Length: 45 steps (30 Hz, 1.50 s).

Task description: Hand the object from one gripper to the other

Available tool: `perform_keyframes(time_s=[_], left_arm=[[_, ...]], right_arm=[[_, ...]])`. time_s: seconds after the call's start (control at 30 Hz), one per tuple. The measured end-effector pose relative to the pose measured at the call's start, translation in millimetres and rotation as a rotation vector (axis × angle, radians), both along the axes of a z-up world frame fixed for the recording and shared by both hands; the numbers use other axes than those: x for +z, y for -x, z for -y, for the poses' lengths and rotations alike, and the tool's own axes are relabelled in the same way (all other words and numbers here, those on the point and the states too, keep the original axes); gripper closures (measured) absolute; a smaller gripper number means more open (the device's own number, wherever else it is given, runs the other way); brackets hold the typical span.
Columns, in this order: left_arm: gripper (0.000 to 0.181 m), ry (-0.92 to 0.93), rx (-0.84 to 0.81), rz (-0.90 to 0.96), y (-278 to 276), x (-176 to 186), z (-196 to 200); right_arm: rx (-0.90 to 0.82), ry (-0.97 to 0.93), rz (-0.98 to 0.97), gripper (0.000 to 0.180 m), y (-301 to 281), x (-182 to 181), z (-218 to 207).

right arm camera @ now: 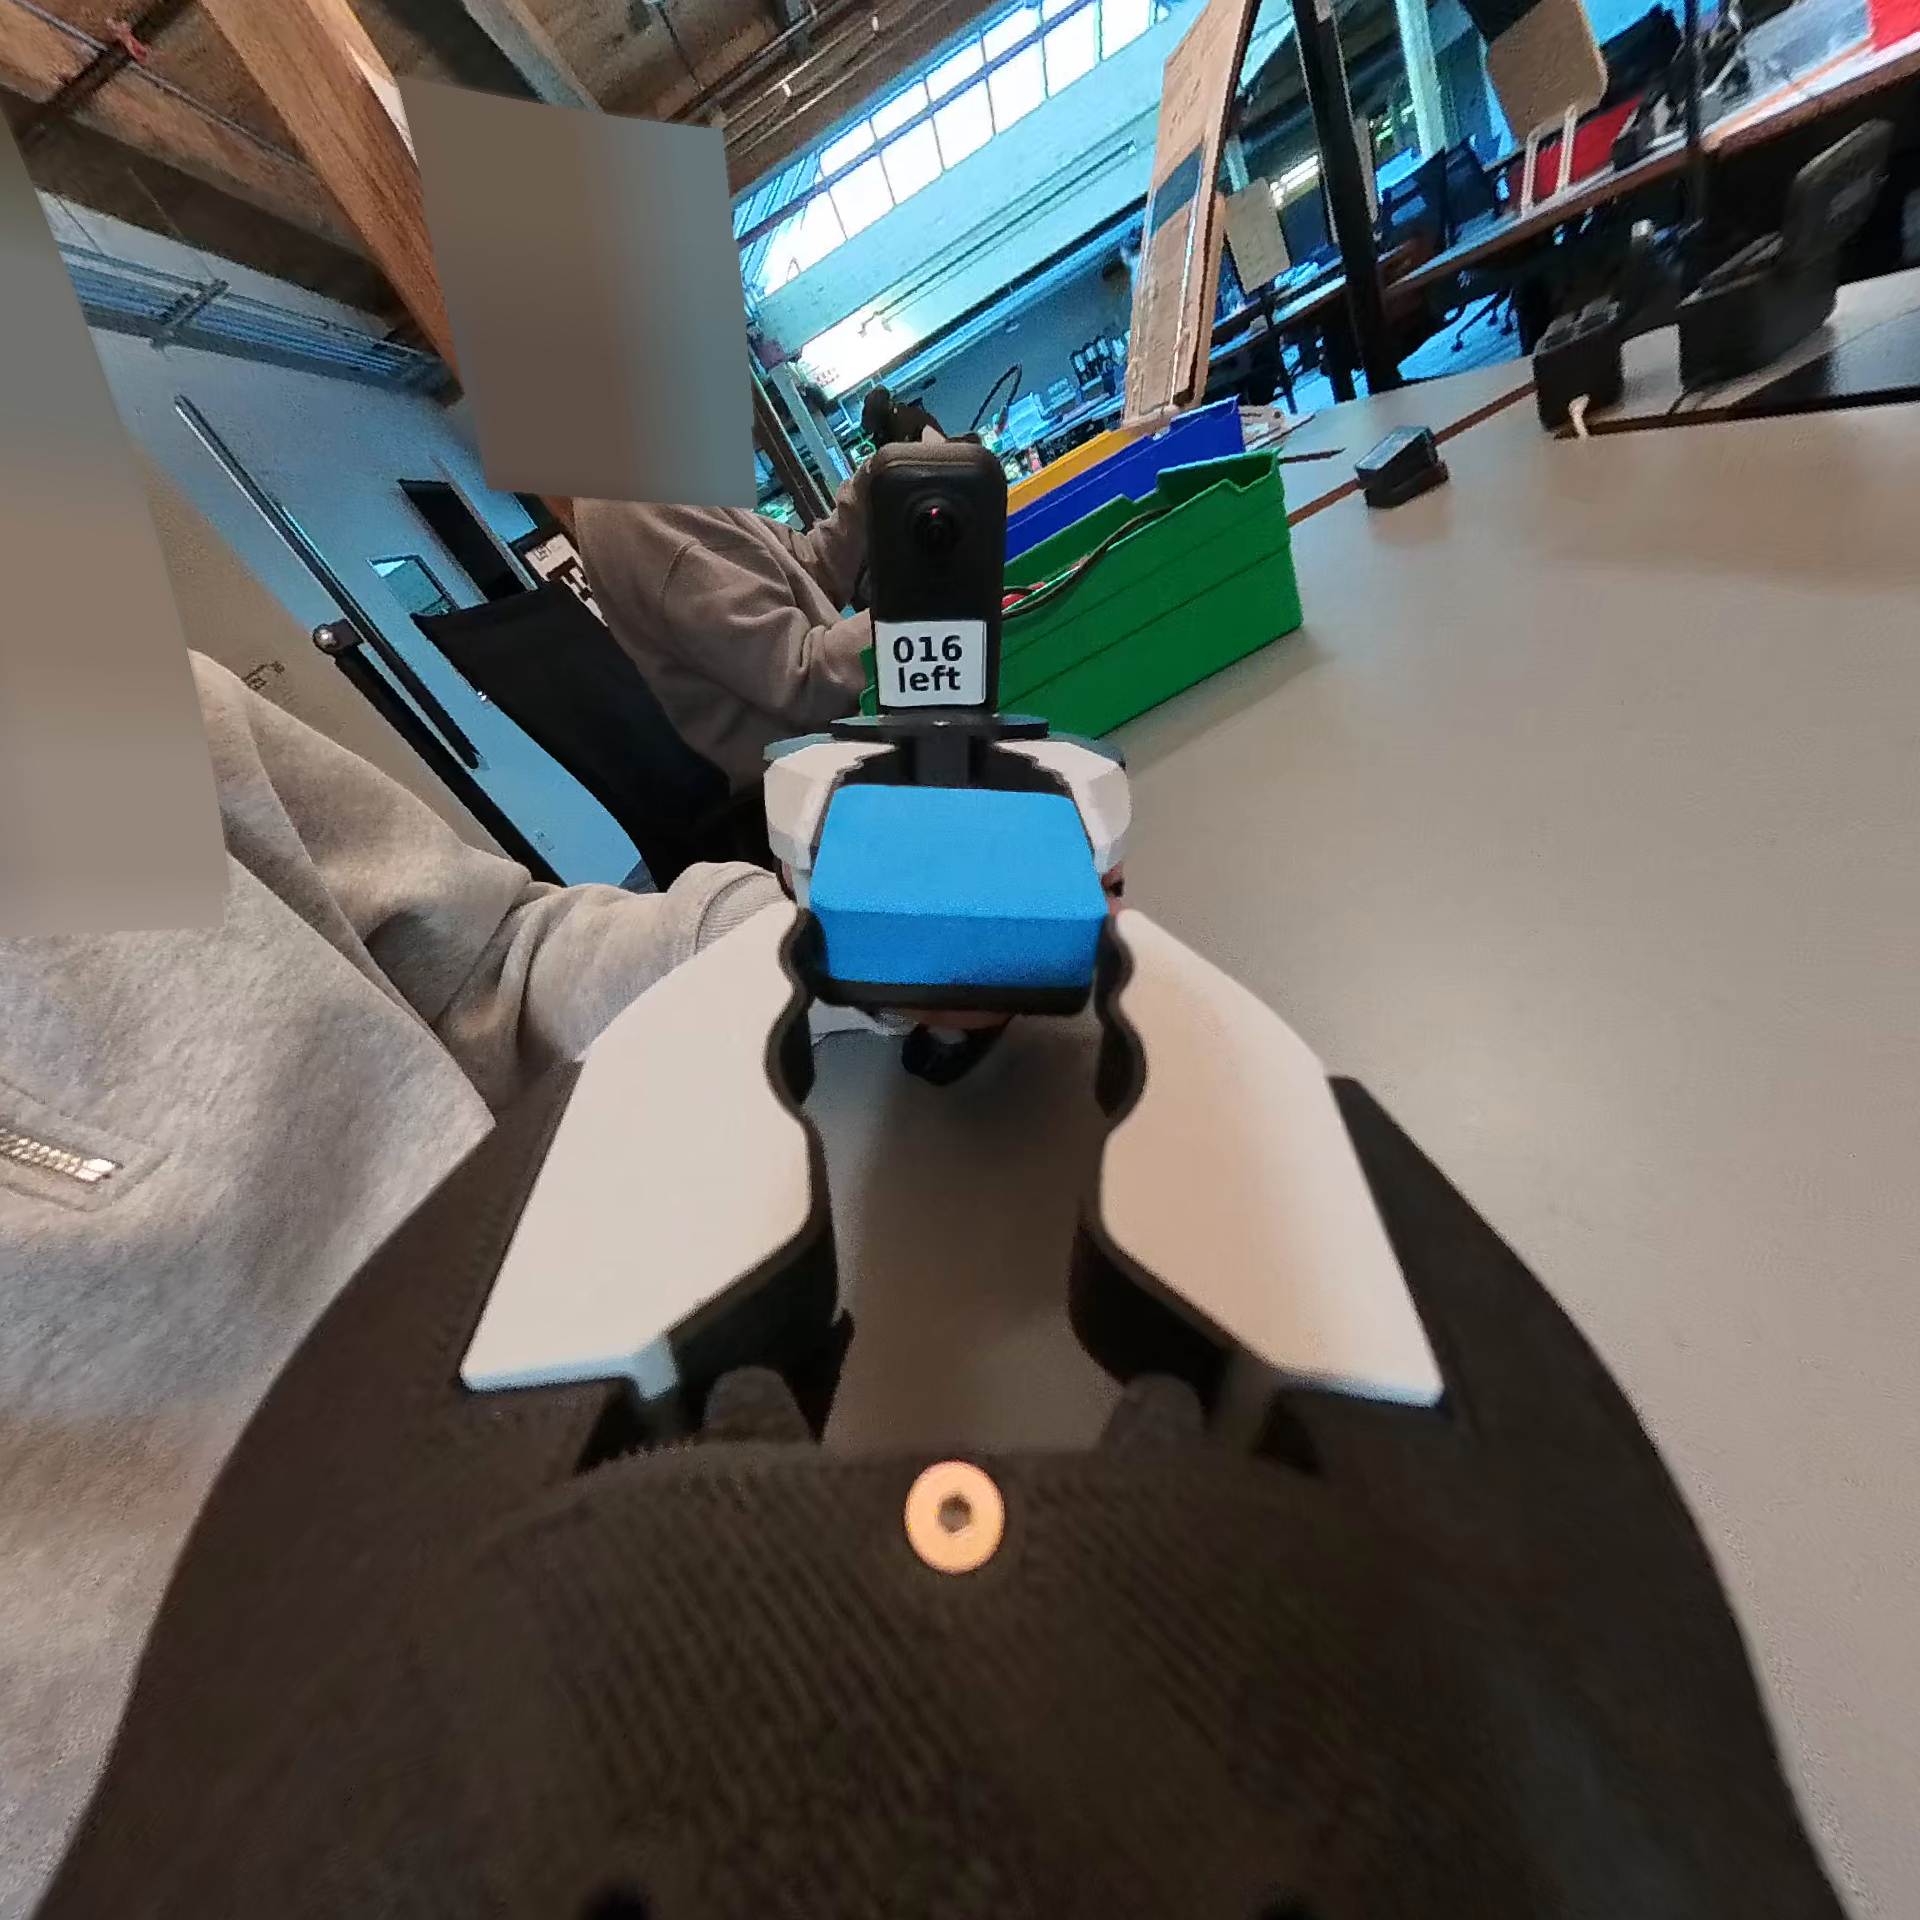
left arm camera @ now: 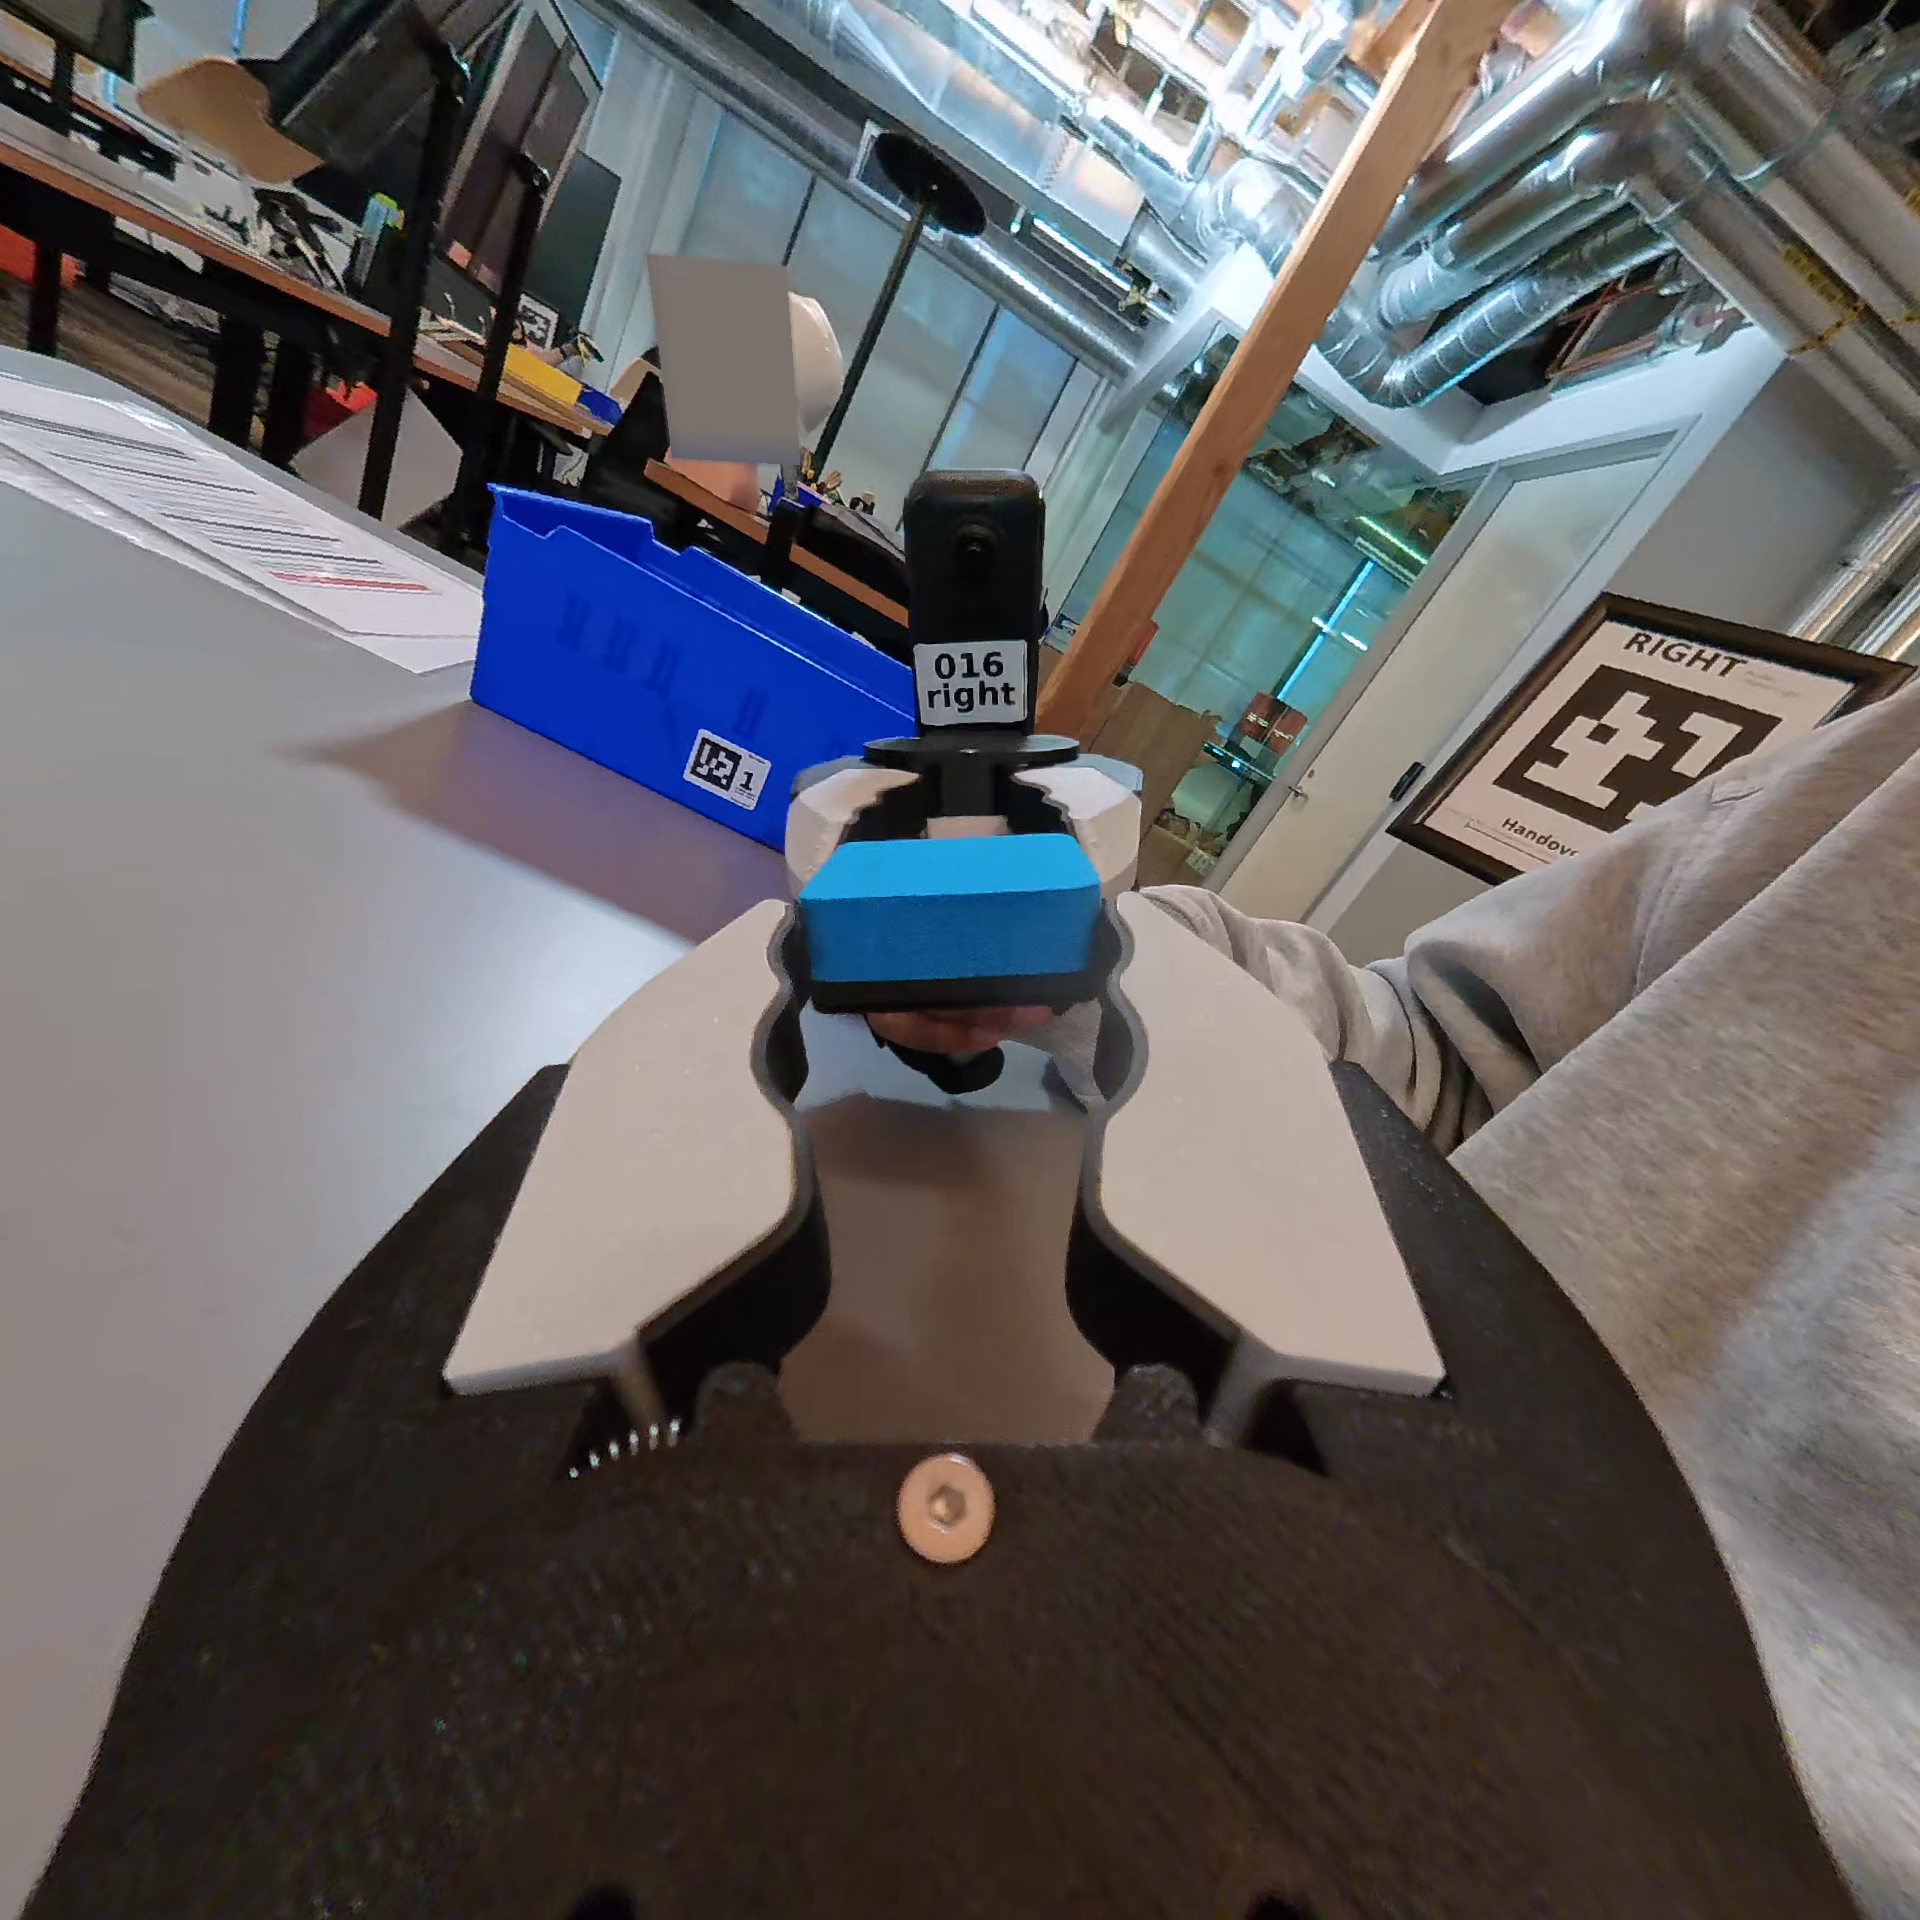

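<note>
A blue foam block on a black base (left arm camera: 951, 914) hangs in the air above the grey table (left arm camera: 260, 935), held between both grippers, which face each other. In the left wrist view my left gripper (left arm camera: 951, 961) is closed on the block's near end, its fingertips (left arm camera: 784, 961) pressing its sides. The right gripper (left arm camera: 961, 821) grips the far end, with its black camera above it. In the right wrist view the block (right arm camera: 956, 904) sits in my right gripper (right arm camera: 956, 961), and the left gripper (right arm camera: 948, 800) holds the opposite end.
A blue bin (left arm camera: 623, 665) and a printed sheet (left arm camera: 208, 520) lie on the table to the left. A green bin (right arm camera: 1153, 613) and a small black box (right arm camera: 1397, 468) sit farther back. Grey sleeves (left arm camera: 1558, 1039) flank the grippers. A seated person (right arm camera: 707, 613) is behind. Less than 4 cm separates the two grippers' tips.
</note>
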State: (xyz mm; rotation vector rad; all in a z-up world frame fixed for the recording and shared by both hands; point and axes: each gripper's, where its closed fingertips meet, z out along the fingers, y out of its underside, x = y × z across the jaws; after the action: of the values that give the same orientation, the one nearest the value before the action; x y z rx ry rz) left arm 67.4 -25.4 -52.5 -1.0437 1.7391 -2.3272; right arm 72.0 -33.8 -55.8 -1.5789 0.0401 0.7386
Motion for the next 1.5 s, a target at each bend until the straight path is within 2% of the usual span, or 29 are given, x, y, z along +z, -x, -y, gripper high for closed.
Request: perform_keyframes(time_s=[0.23, 0.33, 0.4, 0.53, 0.67, 0.77, 0.9, 1.0, 1.1, 1.3, 1.37, 1.5], left_arm=[[0.126, 0.014, 0.018, 0.017, -1.2, 2.6, 0.0], [0.11, 0.007, 0.089, 0.025, -7.6, 2.7, -7.0], [0.107, 0.004, 0.117, 0.026, -10.1, 2.7, -10.2], [0.112, 0.03, 0.156, 0.011, -14.2, 2.9, -17.9], [0.116, 0.026, 0.204, 0.043, -15.2, 7.4, -26.2], [0.115, -0.019, 0.214, 0.065, -15.1, 5.8, -23.1], [0.114, -0.068, 0.182, 0.064, -13.5, 0.2, -12.5], [0.117, -0.023, 0.131, 0.022, -11.8, -1.0, -9.3], [0.123, 0.106, 0.062, -0.082, -11.9, -1.4, -11.7], [0.128, 0.496, -0.15, -0.357, -12.2, -3.6, -20.6], [0.13, 0.536, -0.185, -0.393, -11.1, -3.9, -21.1], [0.136, 0.499, -0.237, -0.479, -8.0, -15.2, -11.8]], right_arm=[[-0.008, 0.008, -0.011, 0.127, -1.6, 2.4, 0.3], [-0.048, 0.002, -0.017, 0.127, -8.1, 4.4, 0.2], [-0.108, -0.001, 0.003, 0.127, -17.6, 5.2, 0.8], [-0.209, -0.016, 0.07, 0.127, -31.5, 8.8, 3.5], [-0.183, -0.007, -0.027, 0.127, -32.7, 8.5, 3.9], [-0.186, -0.008, -0.031, 0.127, -33.7, 8.8, 3.8], [-0.194, -0.018, 0.006, 0.128, -32.9, 10.0, 3.6], [-0.214, -0.026, 0.062, 0.127, -32.9, 9.3, 2.7], [-0.252, -0.057, 0.193, 0.127, -31.8, 10.6, 1.8], [-0.288, -0.117, 0.495, 0.127, -21.2, 8.2, -2.9], [-0.281, -0.102, 0.574, 0.127, -18.0, 1.7, -5.1], [-0.246, -0.069, 0.656, 0.128, -12.6, -9.0, -7.1]])
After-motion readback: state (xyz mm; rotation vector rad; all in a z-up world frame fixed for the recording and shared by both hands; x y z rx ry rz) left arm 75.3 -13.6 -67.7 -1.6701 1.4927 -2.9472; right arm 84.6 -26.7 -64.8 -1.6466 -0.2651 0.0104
